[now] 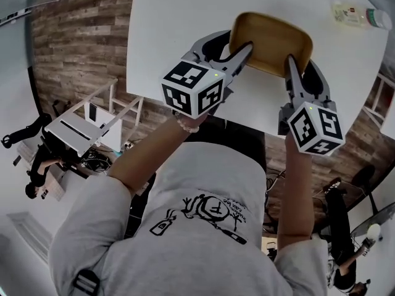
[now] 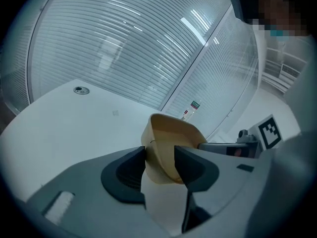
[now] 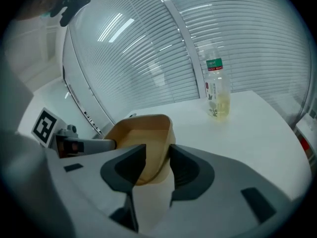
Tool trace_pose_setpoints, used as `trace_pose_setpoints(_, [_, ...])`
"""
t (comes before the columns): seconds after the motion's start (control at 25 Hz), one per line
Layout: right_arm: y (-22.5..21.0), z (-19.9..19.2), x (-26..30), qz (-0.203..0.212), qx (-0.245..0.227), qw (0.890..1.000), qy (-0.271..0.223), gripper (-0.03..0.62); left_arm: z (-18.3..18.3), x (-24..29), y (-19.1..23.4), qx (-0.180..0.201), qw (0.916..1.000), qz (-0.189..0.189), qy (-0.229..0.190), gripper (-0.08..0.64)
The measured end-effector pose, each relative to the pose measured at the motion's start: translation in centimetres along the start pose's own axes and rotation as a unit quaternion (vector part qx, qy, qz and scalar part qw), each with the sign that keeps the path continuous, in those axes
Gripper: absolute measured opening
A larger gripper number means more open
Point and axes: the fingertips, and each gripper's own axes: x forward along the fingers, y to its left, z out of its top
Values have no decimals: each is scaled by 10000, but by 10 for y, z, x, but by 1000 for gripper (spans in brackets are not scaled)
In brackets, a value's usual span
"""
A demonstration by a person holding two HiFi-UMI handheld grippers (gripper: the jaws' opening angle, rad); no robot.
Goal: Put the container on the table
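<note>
The tan container (image 1: pixel 271 42) is seen over the white table (image 1: pixel 173 29), near the edge closest to the person, open side up. Whether its base touches the tabletop cannot be told. It is gripped from both sides at once. Its left wall is pinched by the left gripper (image 1: pixel 239 47), and in the left gripper view the jaws are seen closed onto that wall, one jaw inside the container (image 2: pixel 168 133) and one outside. The opposite wall is clamped in the same way by the right gripper (image 1: pixel 300 63), and in the right gripper view the rim of the container (image 3: pixel 141 133) is caught between the two dark jaws. A plastic bottle (image 1: pixel 358 14) with pale yellow liquid is seen standing upright on the table's far right, well apart from the container, its green-labelled neck showing clearly in the right gripper view (image 3: pixel 217 90).
</note>
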Motion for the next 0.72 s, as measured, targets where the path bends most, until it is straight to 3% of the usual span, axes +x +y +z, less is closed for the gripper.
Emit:
trace_pose_setpoints(0.56, [-22,-37,33,12,134,9996,255,121,-33,31,25,76,9994,151,318,169])
trace_pose_setpoints(0.72, [-23,-47,38,-6,121,9994,325,123,-37,34,29,285,9986,207,392,169])
